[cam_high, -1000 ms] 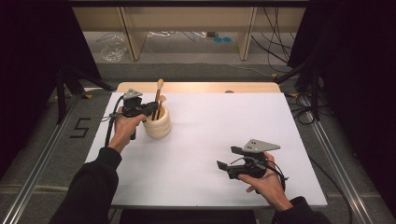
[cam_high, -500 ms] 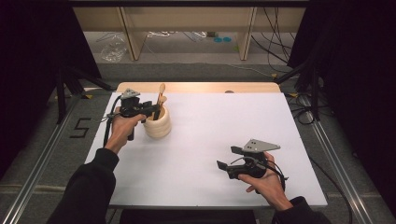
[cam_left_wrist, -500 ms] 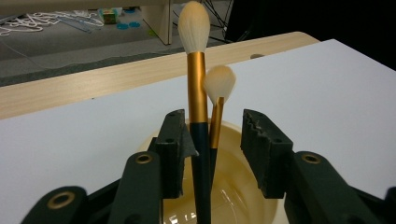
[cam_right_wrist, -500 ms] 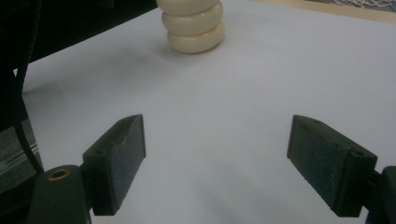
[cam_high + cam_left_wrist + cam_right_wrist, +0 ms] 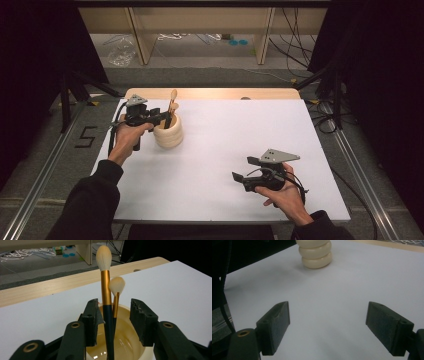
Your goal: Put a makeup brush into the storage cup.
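1. Up by the table's (image 5: 210, 150) far left corner stands a cream ribbed holder (image 5: 168, 134) with two makeup brushes (image 5: 106, 297) upright in it.
2. At the holder's rim, the left gripper (image 5: 113, 317) has its jaws parted either side of both brush handles, not clamped.
3. Well apart from the holder, toward the near right, the right gripper (image 5: 328, 327) hangs over bare white tabletop, jaws wide and empty.

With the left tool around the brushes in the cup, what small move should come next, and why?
Probably close the left tool on the taller brush: its open jaws already straddle both handles above the cream cup, nothing gripped yet.
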